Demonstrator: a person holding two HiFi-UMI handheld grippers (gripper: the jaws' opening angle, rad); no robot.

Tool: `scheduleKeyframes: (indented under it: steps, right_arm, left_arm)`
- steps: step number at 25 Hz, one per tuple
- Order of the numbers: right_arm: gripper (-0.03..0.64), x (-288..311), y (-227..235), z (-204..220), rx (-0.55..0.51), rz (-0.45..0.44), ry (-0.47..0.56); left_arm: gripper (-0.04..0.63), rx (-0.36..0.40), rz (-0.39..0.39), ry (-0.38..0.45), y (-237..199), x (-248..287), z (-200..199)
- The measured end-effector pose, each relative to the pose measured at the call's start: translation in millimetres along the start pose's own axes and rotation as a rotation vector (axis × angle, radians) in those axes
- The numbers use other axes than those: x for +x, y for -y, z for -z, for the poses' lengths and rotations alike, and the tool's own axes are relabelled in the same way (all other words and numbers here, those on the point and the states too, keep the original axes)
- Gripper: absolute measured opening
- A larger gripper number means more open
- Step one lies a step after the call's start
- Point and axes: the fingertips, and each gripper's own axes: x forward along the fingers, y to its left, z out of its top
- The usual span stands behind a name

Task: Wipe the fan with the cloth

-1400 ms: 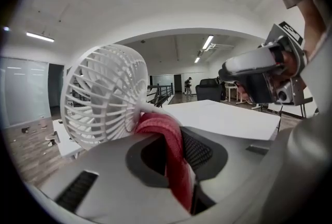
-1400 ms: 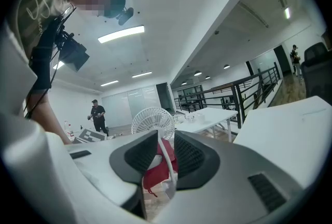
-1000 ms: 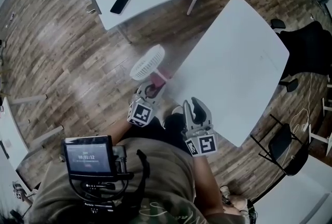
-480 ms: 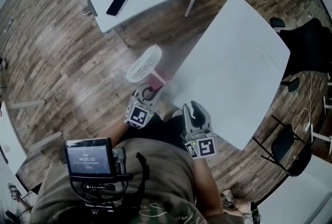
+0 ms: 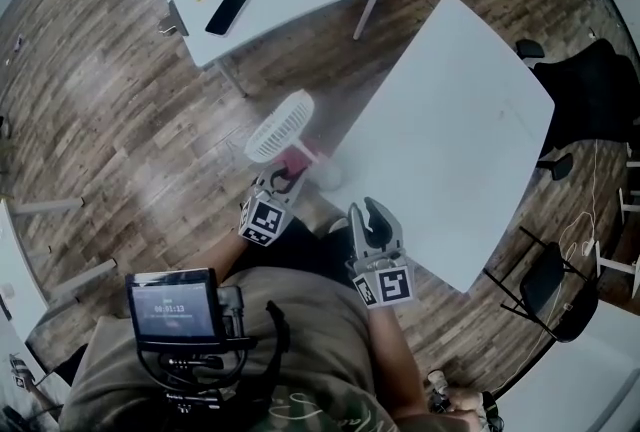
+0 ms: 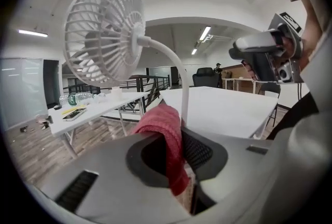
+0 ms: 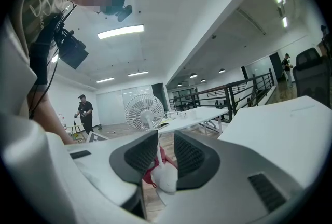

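The big white rectangular table [image 5: 470,120] has most of its top bare. Even so, the small white plastic desk fan [image 5: 281,125], with its round caged head, stands right at the near corner. From the head view I can't quite tell whether its rounded white base [image 7: 167,180] sits fully on the tabletop or overhangs the edge. That is the main risk: a sideways push while wiping could slide the light fan off the corner onto the wooden floor.

The right gripper [image 7: 166,153] has its jaws apart. They frame the base and the foot of the stem from a short way off and are not pressing on anything. With nothing holding it, the fan is free to tip or skid as soon as the cloth drags on it.

The thin curved white stem [image 6: 171,62] looks flexible. Pressure on the cage could bend the head away, so the wipe may miss the dust or the fan may topple backward.

The left gripper [image 6: 174,153] is clamped on the red woven cloth [image 6: 166,124], just beside the stem and well below the cage. Only a narrow fold is pinched and the rest hangs loose. That fold could snag on the thin ribs of the cage and pull free of the jaws.
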Motion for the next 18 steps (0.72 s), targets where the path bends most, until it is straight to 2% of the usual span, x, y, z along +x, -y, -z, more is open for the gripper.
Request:
scheduleKeyframes:
  steps: [4,8,15,18]
  right_arm:
    - [0.095,-11,-10,-29,0.003,-0.018,-0.014]
    - [0.095,-12,-17,-59,0.007,-0.033,-0.022]
    - [0.095,-6,-30,-83,0.006,-0.062,-0.013]
    - [0.095,-2,-29,-82,-0.001,-0.067,-0.009]
  left_arm:
    - [0.08,-0.052,-0.037,0.024,-13,-23,-34]
    - [0.081,-0.141,-0.063,0.048,-25,-37,-71]
    - [0.08,-0.15,-0.075,0.046,-19,-40,-96]
    - [0.08,-0.093,-0.081,0.058,-17,-39,-99]
